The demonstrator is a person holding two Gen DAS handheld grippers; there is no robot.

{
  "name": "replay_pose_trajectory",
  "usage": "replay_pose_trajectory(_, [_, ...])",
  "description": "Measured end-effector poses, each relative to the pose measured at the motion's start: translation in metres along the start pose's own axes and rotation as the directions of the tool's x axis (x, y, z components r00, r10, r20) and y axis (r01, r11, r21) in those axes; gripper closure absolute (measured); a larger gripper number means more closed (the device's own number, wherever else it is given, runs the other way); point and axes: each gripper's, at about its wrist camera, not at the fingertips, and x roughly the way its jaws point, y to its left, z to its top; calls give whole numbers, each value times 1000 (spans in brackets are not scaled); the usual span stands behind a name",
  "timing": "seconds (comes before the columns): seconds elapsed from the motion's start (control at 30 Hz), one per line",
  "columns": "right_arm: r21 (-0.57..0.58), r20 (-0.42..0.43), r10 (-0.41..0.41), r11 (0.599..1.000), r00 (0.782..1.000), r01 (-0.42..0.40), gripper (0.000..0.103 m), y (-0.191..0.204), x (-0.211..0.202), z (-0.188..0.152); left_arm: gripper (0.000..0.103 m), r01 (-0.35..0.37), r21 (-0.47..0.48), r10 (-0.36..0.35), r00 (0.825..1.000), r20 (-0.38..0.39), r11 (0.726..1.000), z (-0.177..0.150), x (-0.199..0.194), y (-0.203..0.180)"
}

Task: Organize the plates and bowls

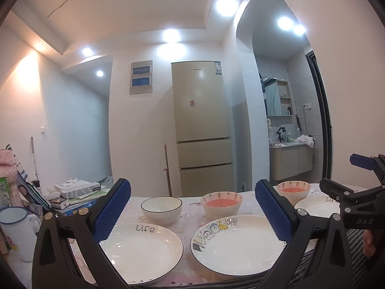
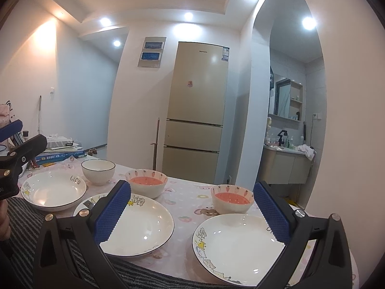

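**Both grippers hovering open over three plates and three bowls**

Left gripper (image 1: 192,213): blue-padded fingers (image 1: 113,210) are standing wide apart, gripping nothing, hanging above the near edge of the tabletop (image 1: 187,207). In the left wrist view, a plate marked "Life" (image 1: 142,252) is lying at lower left, and a plate with cartoon figures on its rim (image 1: 237,244) is sitting just beside it at lower centre. A third plate (image 1: 317,208) is showing at right, partly hidden behind the right finger.

Bowls are lining the row behind the plates: a white bowl with a dark rim (image 1: 161,210) at centre left, a bowl with a pink inside (image 1: 221,204) at centre, and a second pink-inside bowl (image 1: 292,190) at right, well apart from each other.

Right gripper (image 2: 192,213): fingers (image 2: 272,210) are likewise spread wide and empty, hanging over the gap between the cartoon plate and the third plate. It is showing at the right edge of the left wrist view.

A tall beige fridge (image 1: 203,130) is standing against the far wall, upper centre. Stacked books (image 1: 77,196) and a white mug (image 1: 15,231) are sitting at the left of the frame.
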Motion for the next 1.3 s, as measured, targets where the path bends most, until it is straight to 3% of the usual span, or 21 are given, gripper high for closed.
replay_pose_trajectory(0.27, [-30, 6, -4, 1000, 1000, 4, 0, 8, 0, 1, 0, 21, 15, -20, 999, -25, 1000, 1, 4, -3])
replay_pose_trajectory(0.63, [46, -87, 4, 999, 996, 0, 0, -8, 19, 0, 0, 18, -7, -18, 1000, 5, 1000, 3, -2, 1])
replay_pose_trajectory(0.87, [97, -84, 23, 995, 996, -15, 0, -18, 20, -2, 0, 22, 22, -21, 1000, -9, 1000, 2, 2, -5])
replay_pose_trajectory(1.1, [102, -76, 25, 995, 997, -17, 0, -18, 22, -2, 0, 17, -23, -18, 999, -35, 1000, 1, 7, 5])
replay_pose_trajectory(1.3, [122, -75, 31, 992, 997, -22, 0, -19, 24, -6, 0, 25, 0, -25, 1000, -10, 1000, 1, 2, 0])
